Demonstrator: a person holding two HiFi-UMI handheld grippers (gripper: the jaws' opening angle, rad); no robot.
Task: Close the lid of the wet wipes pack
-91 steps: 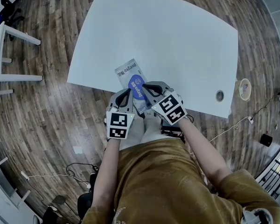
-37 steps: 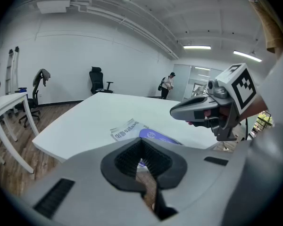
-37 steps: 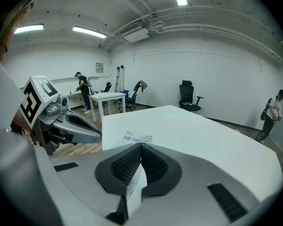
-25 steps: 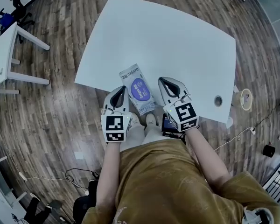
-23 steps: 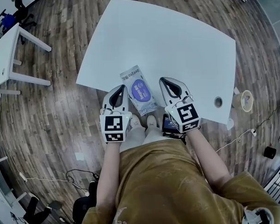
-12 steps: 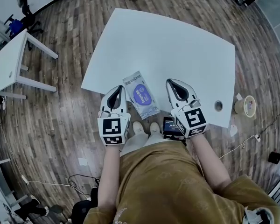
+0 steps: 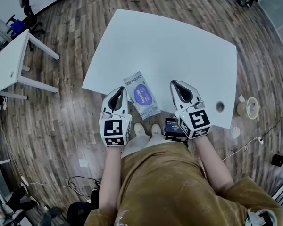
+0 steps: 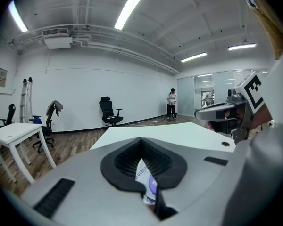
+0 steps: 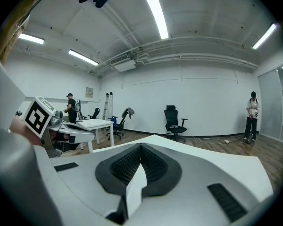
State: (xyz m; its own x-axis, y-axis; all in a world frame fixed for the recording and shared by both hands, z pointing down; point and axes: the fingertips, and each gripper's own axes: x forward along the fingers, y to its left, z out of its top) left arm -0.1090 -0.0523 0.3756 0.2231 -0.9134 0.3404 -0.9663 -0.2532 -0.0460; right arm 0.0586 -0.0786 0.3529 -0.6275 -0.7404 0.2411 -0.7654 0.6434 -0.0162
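The wet wipes pack (image 7: 141,96) lies flat on the white table (image 7: 179,41) near its front edge, and its purple oval lid (image 7: 142,93) looks flat against the pack. My left gripper (image 7: 120,89) is just left of the pack, shut and holding nothing. My right gripper (image 7: 173,83) is to the pack's right, a short gap away, also shut and empty. In the left gripper view a strip of the pack (image 8: 146,184) shows through the hollow behind the left gripper (image 8: 141,139) tips. In the right gripper view the right gripper (image 9: 141,146) points over the table.
A cable hole (image 7: 220,107) sits in the table near its front right corner. A dark device (image 7: 172,127) rests by the person's lap. On the floor a tape roll (image 7: 249,107) lies at the right, and a second white table (image 7: 12,60) stands left. People and office chairs stand far off.
Both grippers, earlier together on top of the pack, have drawn apart to either side of it. The pack now lies free on the table. The head view has shifted slightly.
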